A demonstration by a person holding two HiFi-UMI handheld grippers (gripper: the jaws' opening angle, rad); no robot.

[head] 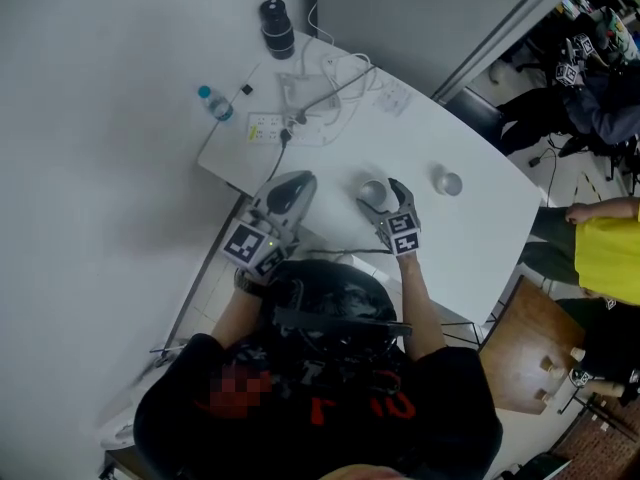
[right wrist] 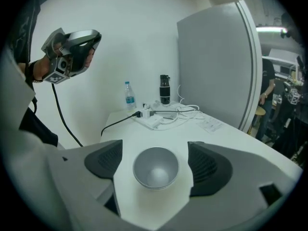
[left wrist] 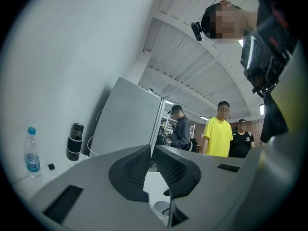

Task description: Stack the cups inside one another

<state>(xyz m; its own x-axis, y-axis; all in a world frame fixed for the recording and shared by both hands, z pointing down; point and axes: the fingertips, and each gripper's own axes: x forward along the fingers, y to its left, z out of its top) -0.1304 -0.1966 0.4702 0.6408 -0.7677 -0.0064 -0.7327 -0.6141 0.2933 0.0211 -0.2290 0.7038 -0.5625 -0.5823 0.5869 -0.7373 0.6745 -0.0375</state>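
A steel cup [right wrist: 155, 167] stands upright on the white table [head: 480, 228], between the fingers of my right gripper [right wrist: 155, 153]. The pads stand clear of it on both sides, so that gripper is open. In the head view the same cup [head: 372, 191] sits inside my right gripper [head: 380, 193] near the table's front edge. A second steel cup [head: 447, 181] stands alone further right. My left gripper [head: 293, 185] hovers off the table's left corner, its tips [left wrist: 150, 148] together with nothing held. Low in the gap behind them a cup rim [left wrist: 162, 208] shows.
At the far end of the table are a water bottle [head: 214, 103], a black flask [head: 277, 26], a power strip with tangled cables [head: 300, 118] and a paper sheet [head: 395, 96]. People stand to the right, beside a wooden chair [head: 535, 348].
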